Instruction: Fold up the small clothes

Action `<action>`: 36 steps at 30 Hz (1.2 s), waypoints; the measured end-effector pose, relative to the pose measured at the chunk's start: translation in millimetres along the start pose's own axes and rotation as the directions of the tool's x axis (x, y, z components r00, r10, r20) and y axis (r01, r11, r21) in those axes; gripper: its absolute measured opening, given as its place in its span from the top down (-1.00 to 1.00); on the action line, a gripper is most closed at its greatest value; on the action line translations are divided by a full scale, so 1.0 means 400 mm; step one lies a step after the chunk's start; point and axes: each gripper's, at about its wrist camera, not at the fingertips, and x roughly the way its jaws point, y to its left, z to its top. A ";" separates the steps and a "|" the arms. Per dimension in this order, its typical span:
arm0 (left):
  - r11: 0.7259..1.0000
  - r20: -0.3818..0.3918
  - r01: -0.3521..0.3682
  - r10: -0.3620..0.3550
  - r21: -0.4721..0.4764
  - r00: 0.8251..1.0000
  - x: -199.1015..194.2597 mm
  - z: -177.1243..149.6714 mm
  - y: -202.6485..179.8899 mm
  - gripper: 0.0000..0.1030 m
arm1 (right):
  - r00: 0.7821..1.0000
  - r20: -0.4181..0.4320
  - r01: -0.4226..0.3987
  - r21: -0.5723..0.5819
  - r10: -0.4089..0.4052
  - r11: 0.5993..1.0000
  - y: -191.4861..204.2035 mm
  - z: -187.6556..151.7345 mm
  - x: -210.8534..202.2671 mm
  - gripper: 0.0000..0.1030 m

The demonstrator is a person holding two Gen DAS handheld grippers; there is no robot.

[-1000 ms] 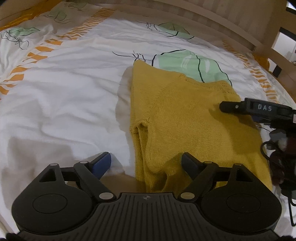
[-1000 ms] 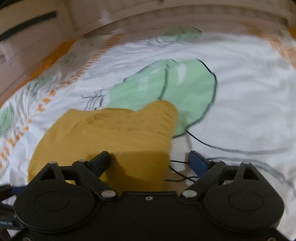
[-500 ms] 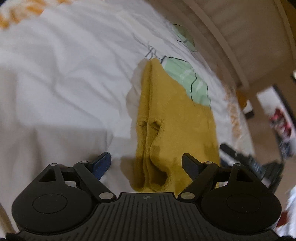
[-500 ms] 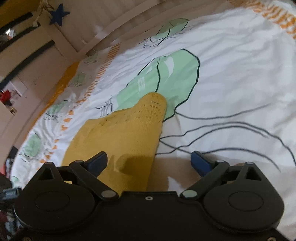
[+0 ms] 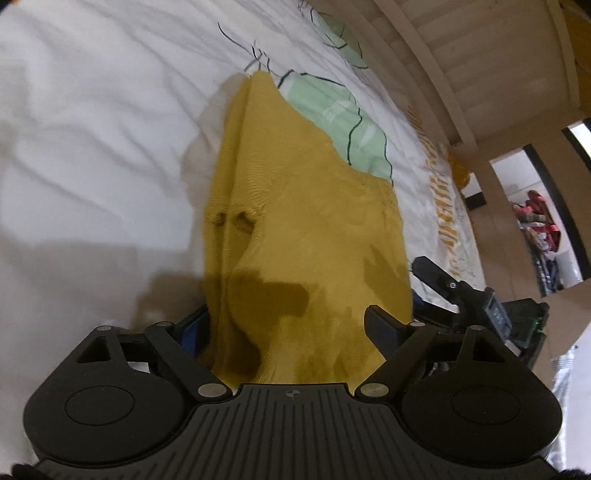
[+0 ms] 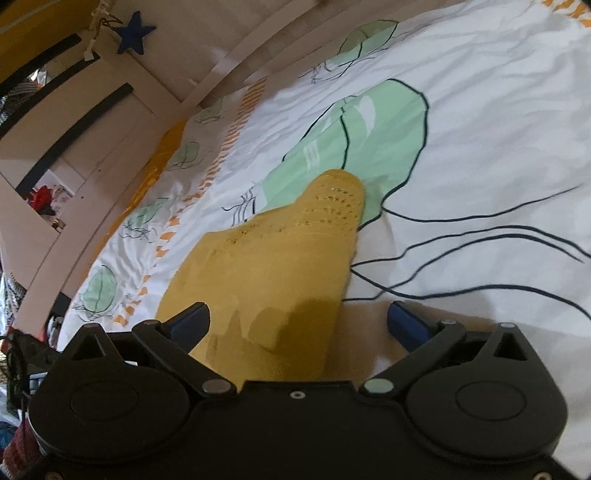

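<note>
- The bed (image 5: 92,155) fills both views, and its white cover (image 6: 480,147) is printed with green leaf shapes, dark line drawings and orange dashes, rumpled in soft creases.
- A pale wooden bed frame (image 5: 480,74) curves round the far edge of the cover in the left view, and it shows again along the top of the right view.
- There's the mustard knitted garment (image 5: 306,229), lying flat on the cover and partly folded, one long fold running down its left side in the left view.
- The garment's far tip overlaps a green leaf print (image 6: 369,147); in the right view that tip shows rows of small eyelet holes.
- Left claw (image 5: 291,325): jaws set wide, the near end of the garment lying right between them, the pads not pressing on it.
- Right claw (image 6: 299,321): jaws opening and very wide now, straddling the garment's right-hand edge; the left finger (image 6: 188,321) sits over the knit, the right one over bare cover.
- In the left view, the right claw (image 5: 461,291) shows as a dark shape just beside the garment's right edge.
- A small blue star (image 6: 135,33) hangs on the frame, top left of the right view.
</note>
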 end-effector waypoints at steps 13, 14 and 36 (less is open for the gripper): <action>0.996 -0.018 0.053 -0.052 0.078 0.999 0.053 0.017 -0.034 -0.97 | 0.996 0.003 -0.087 -0.009 0.087 0.996 0.011 0.047 0.115 -1.00; 0.996 -0.013 0.058 -0.057 0.072 0.998 0.054 0.018 -0.034 -0.97 | 0.996 0.005 -0.088 -0.006 0.088 0.996 0.013 0.051 0.123 -1.00; 0.984 -0.111 0.163 -0.171 -0.071 0.979 0.038 -0.048 0.030 0.72 | 0.982 -0.120 -0.145 0.006 0.145 0.989 -0.003 0.045 0.091 0.07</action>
